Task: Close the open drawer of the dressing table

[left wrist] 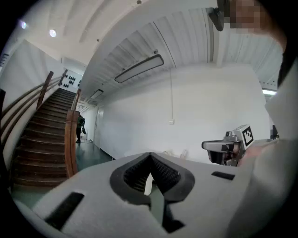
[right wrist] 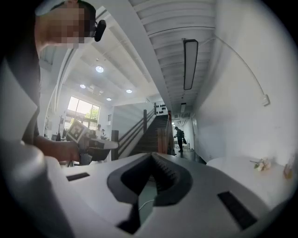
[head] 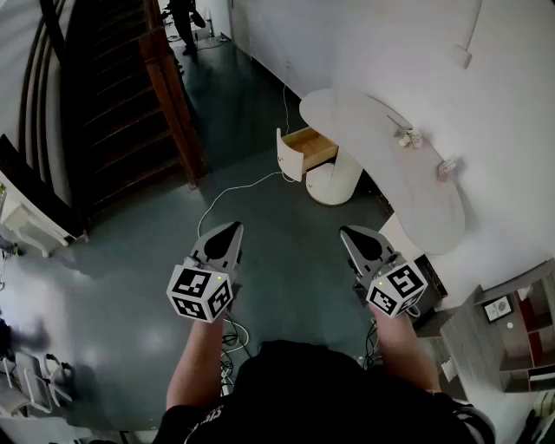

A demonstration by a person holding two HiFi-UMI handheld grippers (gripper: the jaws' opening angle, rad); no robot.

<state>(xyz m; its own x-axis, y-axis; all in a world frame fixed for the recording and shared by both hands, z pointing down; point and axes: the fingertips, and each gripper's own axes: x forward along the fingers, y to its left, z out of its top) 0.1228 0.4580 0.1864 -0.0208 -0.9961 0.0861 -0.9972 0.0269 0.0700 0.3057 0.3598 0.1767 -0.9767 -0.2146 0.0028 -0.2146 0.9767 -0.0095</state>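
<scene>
The white dressing table (head: 395,173) stands against the wall at the right, its curved top also showing in the right gripper view (right wrist: 242,169). Its drawer (head: 305,149) is pulled out towards the stairs, with the wooden inside showing, above a round white pedestal (head: 334,184). My left gripper (head: 229,231) and right gripper (head: 350,234) are held level side by side over the dark floor, well short of the drawer. Both are shut with nothing between the jaws, as each gripper's own view confirms for the left gripper (left wrist: 150,156) and the right gripper (right wrist: 152,156).
A dark wooden staircase (head: 113,104) with a newel post (head: 173,95) rises at the left. A white cable (head: 234,186) runs over the floor to the table. A small flower sprig (head: 406,134) lies on the tabletop. A shelf unit (head: 520,321) stands lower right. A person (head: 184,22) is far down the corridor.
</scene>
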